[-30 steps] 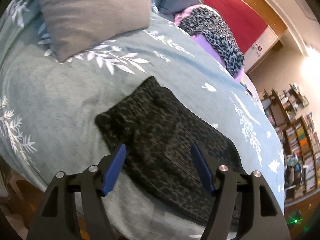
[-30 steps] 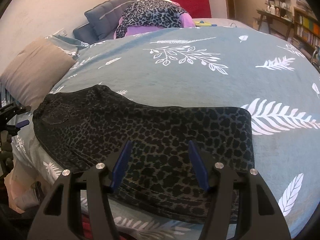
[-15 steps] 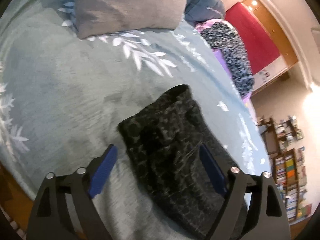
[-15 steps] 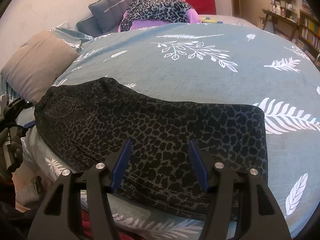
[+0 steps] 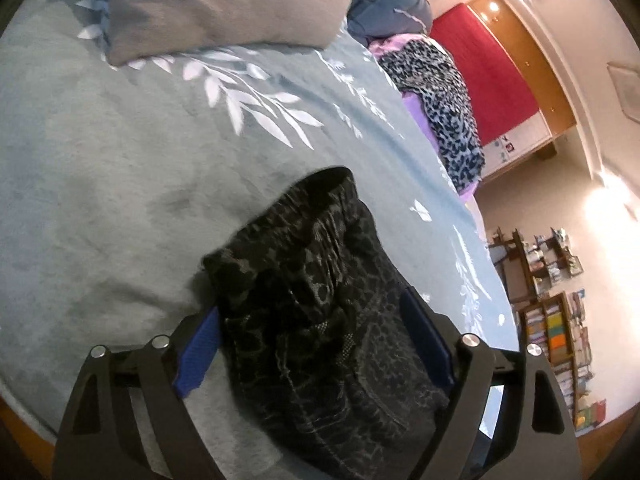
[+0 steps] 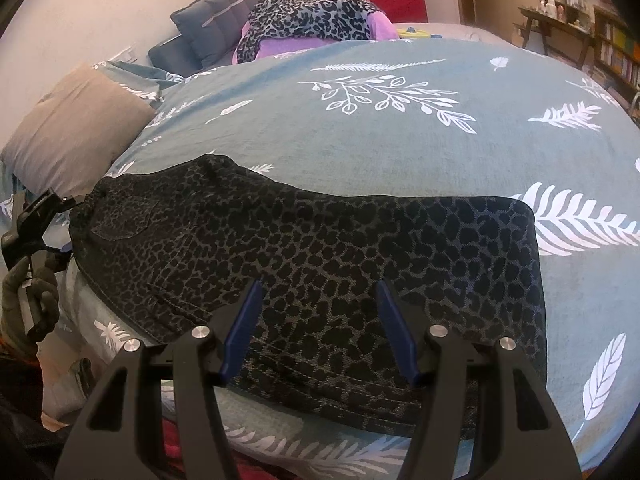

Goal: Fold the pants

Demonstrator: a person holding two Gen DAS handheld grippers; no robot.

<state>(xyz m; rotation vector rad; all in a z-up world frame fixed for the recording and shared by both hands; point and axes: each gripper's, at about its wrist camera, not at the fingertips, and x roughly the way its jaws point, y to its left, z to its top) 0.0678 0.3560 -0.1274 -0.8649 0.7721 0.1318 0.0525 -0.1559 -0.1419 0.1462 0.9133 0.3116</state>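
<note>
- Right wrist view only, far left: the left hand-held gripper (image 6: 40, 216) appears from outside, gripped by a gloved hand (image 6: 28, 304), sitting at the waistband end of the pants (image 6: 320, 256).
- Right wrist view: pants lie flat across the bed (image 6: 400, 132), waistband at left, folded edge at right, a back pocket facing up near the waistband.
- Left wrist view: left hand-held gripper (image 5: 312, 332) spread wide, with the waistband end of the pants (image 5: 320, 300) bunched between its blue fingers (image 5: 198, 348); whether the fabric is touched cannot be told.
- Left wrist view only: bookshelves (image 5: 556, 320) at far right.
- Right hand-held gripper (image 6: 316, 328) spread, over the near edge of the pants, pinching nothing.
- Both views: beige pillow (image 6: 76, 128) left of the pants; leopard-print blanket (image 6: 312, 12) beyond.
</note>
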